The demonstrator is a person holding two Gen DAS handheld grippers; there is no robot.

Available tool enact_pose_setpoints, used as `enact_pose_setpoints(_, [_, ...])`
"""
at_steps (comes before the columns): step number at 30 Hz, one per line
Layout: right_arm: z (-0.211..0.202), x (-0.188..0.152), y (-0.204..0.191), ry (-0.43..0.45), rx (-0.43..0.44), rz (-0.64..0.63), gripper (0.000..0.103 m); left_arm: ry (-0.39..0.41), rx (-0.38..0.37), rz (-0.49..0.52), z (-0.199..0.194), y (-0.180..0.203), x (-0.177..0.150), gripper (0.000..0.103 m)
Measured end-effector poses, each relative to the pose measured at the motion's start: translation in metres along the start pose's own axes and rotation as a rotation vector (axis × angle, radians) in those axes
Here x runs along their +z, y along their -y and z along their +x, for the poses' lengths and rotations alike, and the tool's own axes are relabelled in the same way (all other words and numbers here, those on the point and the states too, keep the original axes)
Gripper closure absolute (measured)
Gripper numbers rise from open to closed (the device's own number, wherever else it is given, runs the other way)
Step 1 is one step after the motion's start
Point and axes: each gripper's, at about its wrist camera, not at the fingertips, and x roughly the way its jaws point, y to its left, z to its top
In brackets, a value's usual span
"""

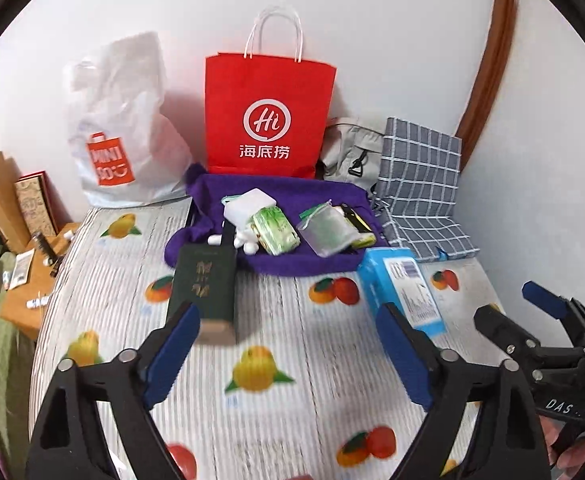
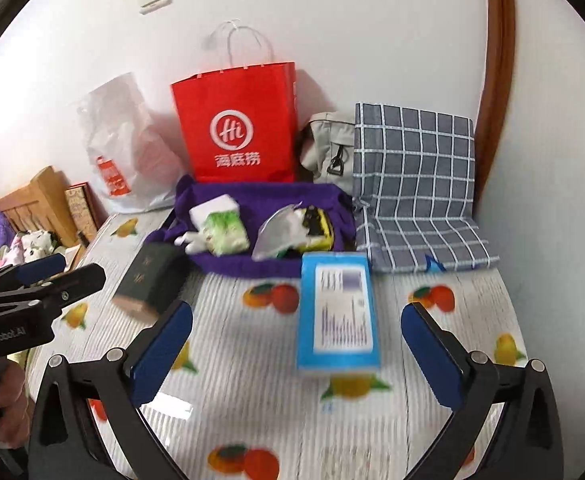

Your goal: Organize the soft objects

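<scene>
White walls meet at a corner behind a table [image 1: 260, 432] covered with a striped, fruit-printed cloth. Against the wall stand one red paper bag [image 1: 268, 116] and one white plastic bag [image 1: 124, 128], with one grey pouch [image 1: 350, 152] and one folded blue checked cloth [image 1: 420, 184] to the right. In front of the red bag lies one purple cloth [image 1: 292, 196] holding small items: a white packet, a green tissue pack [image 1: 274, 232] and a mesh pouch [image 1: 326, 230]. One dark green box [image 1: 204, 284] lies just ahead of the left gripper [image 1: 288, 344], long axis pointing away from it. One light blue box [image 2: 336, 312] lies ahead of the right gripper [image 2: 296, 352], also lengthwise. Both grippers are spread wide and empty, nothing touching their pads. Judging by position, the purple cloth sits beyond both boxes, roughly midway between the grippers; the checked cloth is nearer the right one.
</scene>
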Motion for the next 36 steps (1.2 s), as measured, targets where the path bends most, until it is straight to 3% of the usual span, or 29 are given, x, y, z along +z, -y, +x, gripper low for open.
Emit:
enact_pose_setpoints(7, [-0.055, -0.041, -0.005, 0.028, -0.005, 0.026, 0.0, 0.076, 0.081, 0.017, -0.062, 0.008, -0.043, 0.012])
enact_pose_setpoints(15, [-0.101, -0.073, -0.007, 0.056, -0.005, 0.035, 0.0, 0.141, 0.095, 0.022, -0.112, 0.015, -0.072, 0.01])
enact_pose_setpoints(23, [-0.122, -0.083, -0.011, 0.082, -0.01, 0.035, 0.0, 0.164, 0.109, 0.036, -0.124, 0.018, -0.079, 0.01])
enact_pose_setpoints(36, [-0.123, -0.088, -0.016, 0.075, -0.008, 0.03, 0.0, 0.156, 0.118, 0.037, -0.123, 0.016, -0.084, 0.01])
